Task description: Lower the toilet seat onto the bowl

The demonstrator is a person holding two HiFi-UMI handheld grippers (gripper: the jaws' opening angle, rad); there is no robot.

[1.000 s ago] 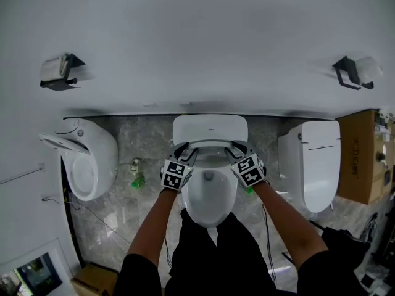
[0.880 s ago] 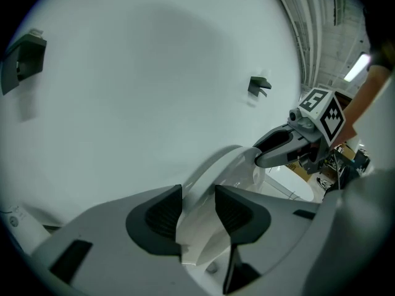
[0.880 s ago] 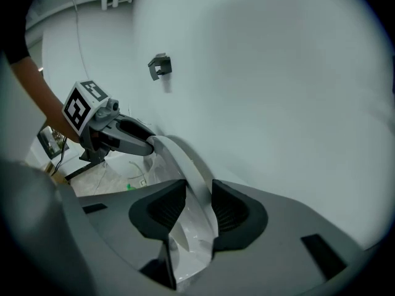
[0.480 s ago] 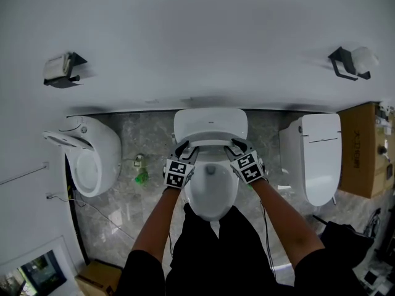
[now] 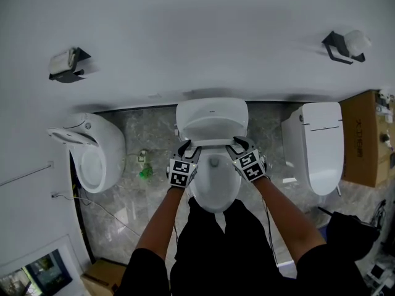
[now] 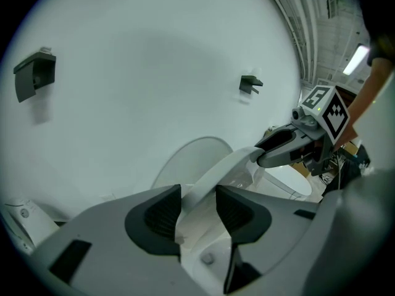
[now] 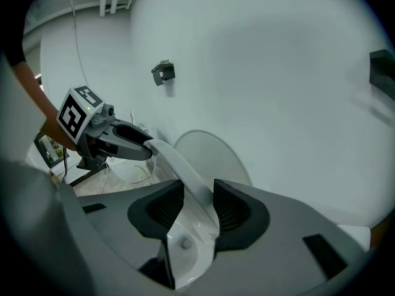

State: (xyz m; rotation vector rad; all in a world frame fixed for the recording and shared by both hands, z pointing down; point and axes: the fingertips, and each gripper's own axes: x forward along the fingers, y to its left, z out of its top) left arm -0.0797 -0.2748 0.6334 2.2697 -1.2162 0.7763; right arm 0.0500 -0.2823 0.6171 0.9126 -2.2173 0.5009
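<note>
The white toilet has its lid [image 5: 212, 116] up against the wall. Its seat [image 5: 213, 143] is tilted partway up over the bowl [image 5: 213, 187]. My left gripper [image 5: 184, 147] is shut on the seat's left side and my right gripper [image 5: 238, 144] on its right side. In the left gripper view the seat band [image 6: 216, 168] runs up between my left gripper's [image 6: 197, 197] pads toward the right gripper [image 6: 278, 148]. In the right gripper view the seat [image 7: 179, 165] fills the gap of my right gripper [image 7: 197, 205], whose jaws have just been opening slightly around it.
A second white toilet [image 5: 92, 159] stands at the left and a third with its lid down [image 5: 315, 153] at the right. A cardboard box [image 5: 364, 137] is at the far right. A green bottle [image 5: 146, 172] lies on the marble floor. Two paper holders [image 5: 66, 65] [image 5: 342, 45] hang on the wall.
Both grippers have drawn the seat a little away from the upright lid toward me. The head view has shifted, so the toilet sits higher in the picture.
</note>
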